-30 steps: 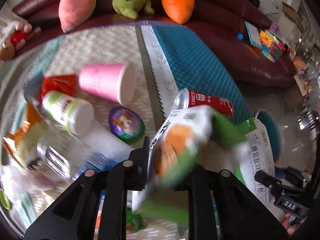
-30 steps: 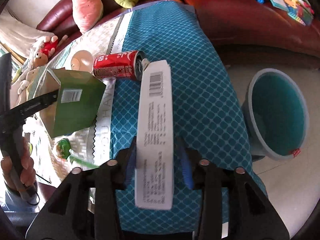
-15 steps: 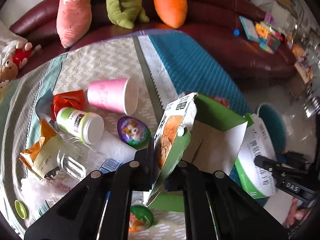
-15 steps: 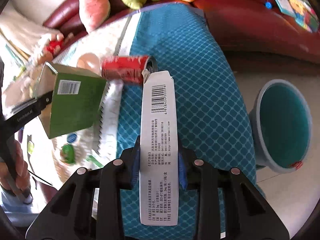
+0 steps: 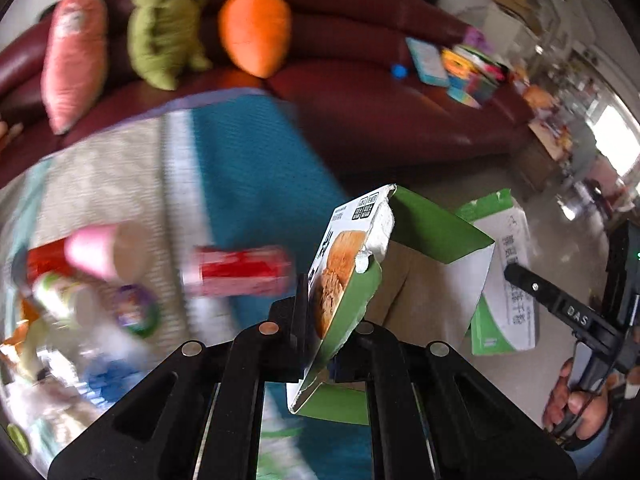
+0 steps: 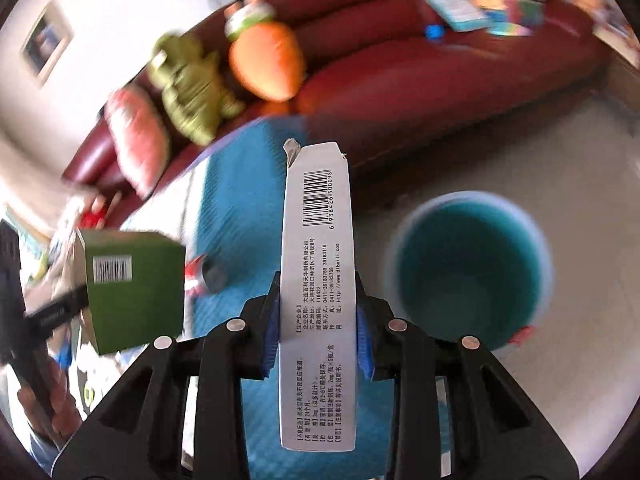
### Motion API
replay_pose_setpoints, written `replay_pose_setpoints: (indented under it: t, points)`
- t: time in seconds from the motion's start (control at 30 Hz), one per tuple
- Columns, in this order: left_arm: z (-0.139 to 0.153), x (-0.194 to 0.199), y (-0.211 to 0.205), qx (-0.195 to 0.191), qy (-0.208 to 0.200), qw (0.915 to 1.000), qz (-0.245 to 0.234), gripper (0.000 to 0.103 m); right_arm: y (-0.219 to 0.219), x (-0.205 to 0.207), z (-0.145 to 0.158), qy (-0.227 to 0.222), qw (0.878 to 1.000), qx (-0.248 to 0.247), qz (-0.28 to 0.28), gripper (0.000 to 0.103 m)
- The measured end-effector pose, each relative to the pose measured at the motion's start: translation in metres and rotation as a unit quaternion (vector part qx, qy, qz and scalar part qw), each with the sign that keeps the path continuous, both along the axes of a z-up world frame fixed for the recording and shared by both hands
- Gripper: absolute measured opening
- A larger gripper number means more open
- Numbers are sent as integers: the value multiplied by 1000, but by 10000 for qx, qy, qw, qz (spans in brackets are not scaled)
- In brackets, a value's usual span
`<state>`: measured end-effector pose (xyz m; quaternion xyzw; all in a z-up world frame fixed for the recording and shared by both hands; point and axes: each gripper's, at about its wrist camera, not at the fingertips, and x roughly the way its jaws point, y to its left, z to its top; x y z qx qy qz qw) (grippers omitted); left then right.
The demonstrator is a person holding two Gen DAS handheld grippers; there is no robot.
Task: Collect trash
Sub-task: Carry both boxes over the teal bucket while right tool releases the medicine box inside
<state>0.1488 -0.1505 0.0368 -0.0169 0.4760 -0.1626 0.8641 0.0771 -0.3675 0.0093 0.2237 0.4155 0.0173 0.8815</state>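
My left gripper [image 5: 326, 332] is shut on the flap of an opened green snack carton [image 5: 352, 276], held in the air beyond the table's right edge. The same green snack carton [image 6: 134, 284] shows at the left of the right wrist view. My right gripper [image 6: 318, 328] is shut on a long white medicine box [image 6: 318, 280] with a barcode, its blue pads pressing both sides. The white medicine box [image 5: 506, 280] also appears at right in the left wrist view. A teal bin [image 6: 472, 264] stands on the floor, below and right of the medicine box.
On the table's cloth [image 5: 248, 176] lie a red can [image 5: 236, 272], a pink cup [image 5: 104, 252], a white bottle [image 5: 64, 300] and other wrappers. A dark red sofa [image 5: 380, 92] with plush toys stands behind. A person's hand [image 5: 576, 404] holds the right gripper's handle.
Both grippers have lifted and swung right, off the table toward the floor side, each carrying its box. The bin now sits closer under the right gripper's box.
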Motion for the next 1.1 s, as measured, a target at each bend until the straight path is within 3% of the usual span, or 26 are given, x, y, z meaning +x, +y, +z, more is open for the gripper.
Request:
replay_pose_setpoints:
  t: [0.17, 0.4, 0.53, 0.73, 0.87, 1.1]
  points:
    - [-23, 18, -75, 7, 281, 9984, -481, 8, -63, 1, -21, 216, 9975, -115, -663, 30]
    - [-65, 47, -152, 225, 640, 9937, -897, 8, -98, 26, -66, 672, 9944, 3, -816, 33]
    - [-82, 56, -171, 282, 806, 9920, -932, 8, -104, 29, -85, 822, 9930, 225, -816, 34]
    - [-97, 59, -190, 402, 883, 9899, -1032, 8, -116, 20, -89, 784, 9920, 252, -959, 36]
    - [-105, 61, -204, 501, 917, 9884, -1105, 8, -125, 9, -91, 755, 9904, 220, -1139, 47]
    - [-120, 64, -226, 550, 1010, 9859, -1212, 8, -138, -2, -88, 727, 9872, 91, -1418, 55]
